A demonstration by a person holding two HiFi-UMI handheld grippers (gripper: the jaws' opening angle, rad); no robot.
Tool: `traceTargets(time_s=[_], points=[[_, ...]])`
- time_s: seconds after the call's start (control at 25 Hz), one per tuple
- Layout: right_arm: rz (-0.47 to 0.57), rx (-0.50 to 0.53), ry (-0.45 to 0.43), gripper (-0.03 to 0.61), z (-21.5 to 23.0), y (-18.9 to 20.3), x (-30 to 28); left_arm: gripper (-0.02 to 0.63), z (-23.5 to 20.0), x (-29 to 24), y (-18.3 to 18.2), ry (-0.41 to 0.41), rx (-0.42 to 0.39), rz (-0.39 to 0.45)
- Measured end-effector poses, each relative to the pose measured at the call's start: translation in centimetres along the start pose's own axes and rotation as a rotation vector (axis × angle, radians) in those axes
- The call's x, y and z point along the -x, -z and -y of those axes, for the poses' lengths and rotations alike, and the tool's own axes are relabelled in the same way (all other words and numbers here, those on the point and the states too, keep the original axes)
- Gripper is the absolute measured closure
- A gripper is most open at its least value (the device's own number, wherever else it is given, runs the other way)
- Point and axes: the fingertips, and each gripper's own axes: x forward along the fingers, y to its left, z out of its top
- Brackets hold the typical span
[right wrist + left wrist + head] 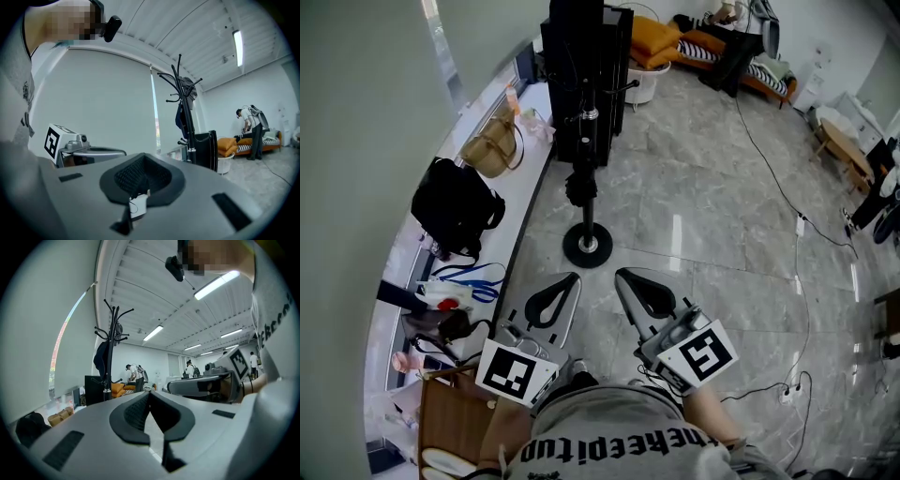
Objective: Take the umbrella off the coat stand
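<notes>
The black coat stand [586, 169] rises from a round base [587, 246] on the marble floor ahead of me. In the gripper views its hooked top [112, 329] [180, 82] carries a dark blue folded thing, which looks like the umbrella [100, 358] [181, 117], hanging beside the pole. Both grippers are held level near my body, short of the base. My left gripper [565, 279] [150, 398] is shut with nothing in it. The right gripper [624, 276] [143, 163] also has its jaws together and holds nothing; a small white tag shows under its pads.
A white ledge [530, 141] along the left wall carries a black bag [455, 206], a tan bag [492, 145] and small items. A black cabinet [586, 56] stands behind the stand. A cable [769, 178] crosses the floor at right. A brown bag [450, 412] sits by my left.
</notes>
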Motion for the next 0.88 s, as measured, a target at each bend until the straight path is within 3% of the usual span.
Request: traceTargets(time_s=[0.28,0.56,0.88], points=[[0.069,-0.058,0.012,0.568,-0.9,-1.2,-3.1,0.598,-3.0,1.0,0.3,0.008,-0.007,-0.001],[0.057,-0.027,0.035,0.568,-1.7,-0.8,-4.7,0.598,-5.7,1.5,0.7,0.03,0.01,-0.008],[0.027,-0.039,0.098,0.568,1.7,0.3,-3.3,0.598,-5.0,-1.9,0.7,0.071,0.026,0.009]])
